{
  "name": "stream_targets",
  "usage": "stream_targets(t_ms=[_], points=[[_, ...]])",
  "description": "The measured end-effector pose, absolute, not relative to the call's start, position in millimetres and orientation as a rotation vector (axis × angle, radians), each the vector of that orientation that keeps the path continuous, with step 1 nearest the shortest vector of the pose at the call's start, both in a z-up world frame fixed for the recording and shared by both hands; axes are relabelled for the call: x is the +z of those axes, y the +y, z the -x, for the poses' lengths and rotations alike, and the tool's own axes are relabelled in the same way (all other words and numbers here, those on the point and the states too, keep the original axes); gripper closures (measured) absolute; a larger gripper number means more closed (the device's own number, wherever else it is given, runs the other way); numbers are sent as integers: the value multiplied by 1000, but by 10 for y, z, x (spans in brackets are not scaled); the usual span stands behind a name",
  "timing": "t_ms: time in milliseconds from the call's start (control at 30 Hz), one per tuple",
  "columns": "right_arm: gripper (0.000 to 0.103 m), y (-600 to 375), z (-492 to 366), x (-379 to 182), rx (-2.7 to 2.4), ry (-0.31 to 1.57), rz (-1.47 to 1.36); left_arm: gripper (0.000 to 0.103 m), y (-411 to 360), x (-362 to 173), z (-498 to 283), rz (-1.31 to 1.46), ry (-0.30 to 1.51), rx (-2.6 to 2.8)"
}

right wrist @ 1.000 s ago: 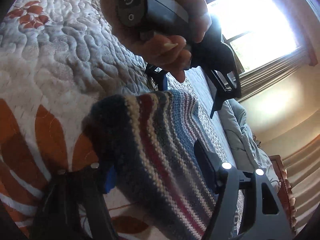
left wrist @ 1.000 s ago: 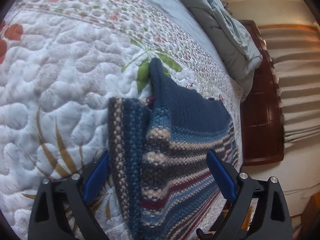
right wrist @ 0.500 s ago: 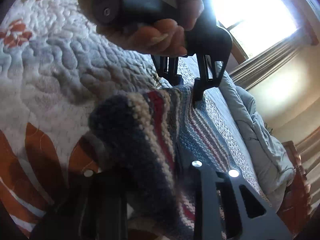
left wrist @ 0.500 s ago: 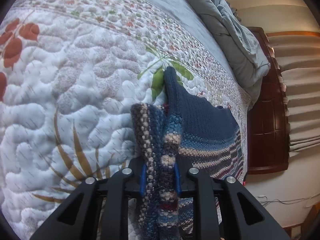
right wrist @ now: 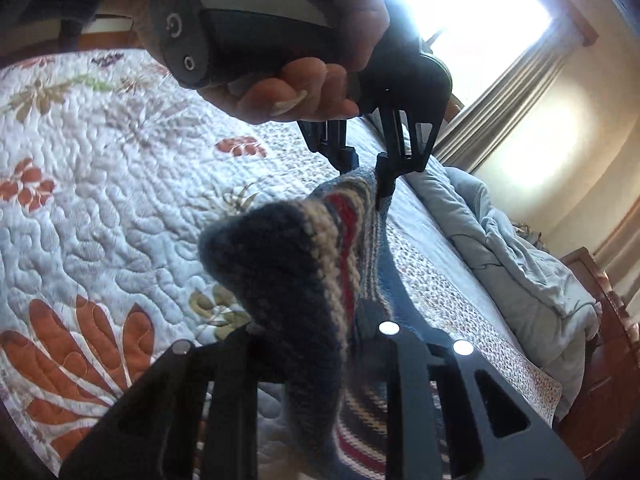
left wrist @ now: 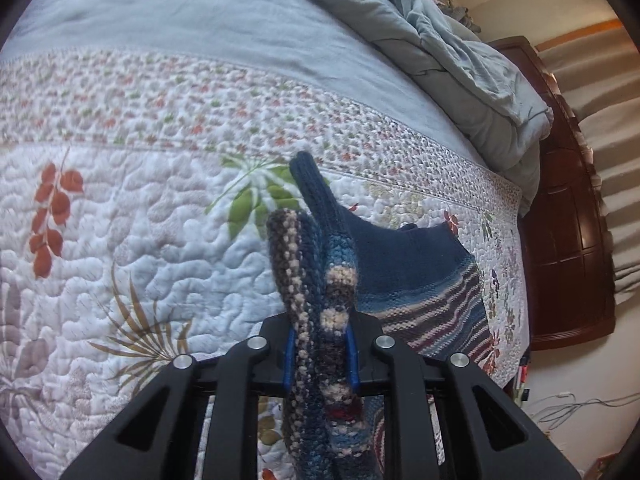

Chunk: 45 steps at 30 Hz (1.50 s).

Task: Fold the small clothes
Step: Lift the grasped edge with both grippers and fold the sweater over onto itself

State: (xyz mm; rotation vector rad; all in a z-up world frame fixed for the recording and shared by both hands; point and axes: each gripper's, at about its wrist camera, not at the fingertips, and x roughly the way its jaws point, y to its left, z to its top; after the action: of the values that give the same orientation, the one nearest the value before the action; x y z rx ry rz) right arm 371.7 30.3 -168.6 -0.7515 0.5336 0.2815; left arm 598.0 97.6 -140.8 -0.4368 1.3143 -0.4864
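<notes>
A small striped knit sweater, navy with cream, red and blue bands, lies on a quilted floral bedspread. My left gripper is shut on a bunched edge of it and holds that edge raised off the quilt. My right gripper is shut on another edge of the sweater, also lifted. In the right wrist view the left gripper shows ahead, held by a hand, clamped on the far end of the same stretched edge.
A crumpled grey-blue duvet lies at the far side of the bed. A dark wooden headboard stands at the right. A bright window with curtains is beyond the bed.
Both grippers went from open around the sweater's edge to shut on it. They have lifted the gripped edge up off the quilt.
</notes>
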Motion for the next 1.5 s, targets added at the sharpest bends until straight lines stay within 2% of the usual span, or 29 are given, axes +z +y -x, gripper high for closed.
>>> stream_targets(t_ms=[300, 933, 1233, 1500], points=[[85, -157, -3647, -1327, 249, 510, 673, 84, 469, -932, -5983, 349, 1296, -472], [89, -1052, -3660, -960, 192, 495, 526, 84, -541, -489, -6025, 212, 1293, -467], [90, -1612, -3700, -863, 167, 499, 402, 84, -1143, -420, -6078, 147, 1304, -472], [91, -2195, -3746, -999, 134, 513, 258, 84, -1804, -623, -6160, 58, 1347, -458]])
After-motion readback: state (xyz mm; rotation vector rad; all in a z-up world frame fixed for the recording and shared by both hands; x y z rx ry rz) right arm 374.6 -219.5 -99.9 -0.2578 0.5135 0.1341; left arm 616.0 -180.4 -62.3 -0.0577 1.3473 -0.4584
